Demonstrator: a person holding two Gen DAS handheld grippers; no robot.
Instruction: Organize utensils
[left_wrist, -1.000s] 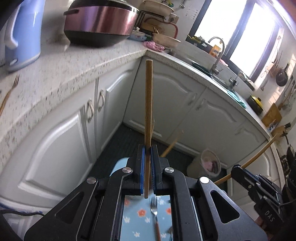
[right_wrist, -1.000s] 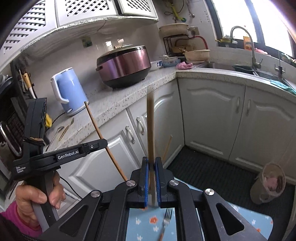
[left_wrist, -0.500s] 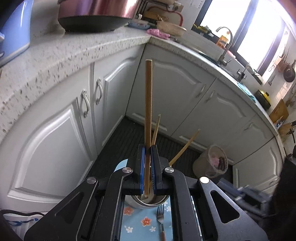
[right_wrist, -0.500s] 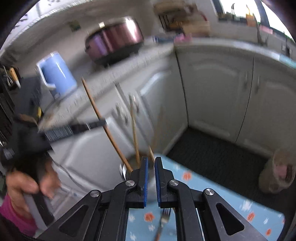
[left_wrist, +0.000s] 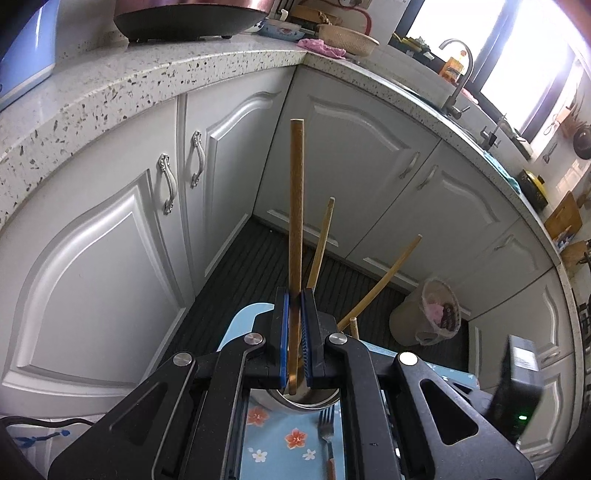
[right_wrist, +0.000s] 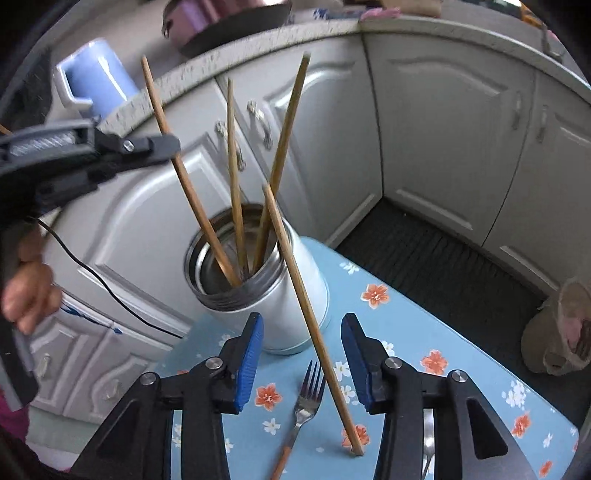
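Note:
In the left wrist view my left gripper (left_wrist: 294, 295) is shut on an upright wooden chopstick (left_wrist: 296, 203) whose lower end dips into the steel-rimmed white container (left_wrist: 314, 400). From the right wrist view that left gripper (right_wrist: 168, 142) grips its chopstick (right_wrist: 184, 177) above the container (right_wrist: 314, 288), which holds two more sticks. My right gripper (right_wrist: 302, 321) is opening. A loose chopstick (right_wrist: 295, 280) stands between its jaws, untouched by the pads, with its foot on the cloth outside the container and its shaft leaning on the rim. A fork (right_wrist: 308, 391) lies below.
The small table has a blue floral cloth (right_wrist: 424, 332). White cabinet doors (left_wrist: 92, 258) surround it under a speckled counter with a blue kettle (right_wrist: 96, 85) and a cooker (left_wrist: 184, 18). A lined bin (left_wrist: 432, 317) stands on the dark floor mat. A person's hand (right_wrist: 26, 295) holds the left gripper.
Both grippers have come down toward the container. The right gripper has opened and let go of its chopstick, which now leans on the container's rim. The left still holds its stick.

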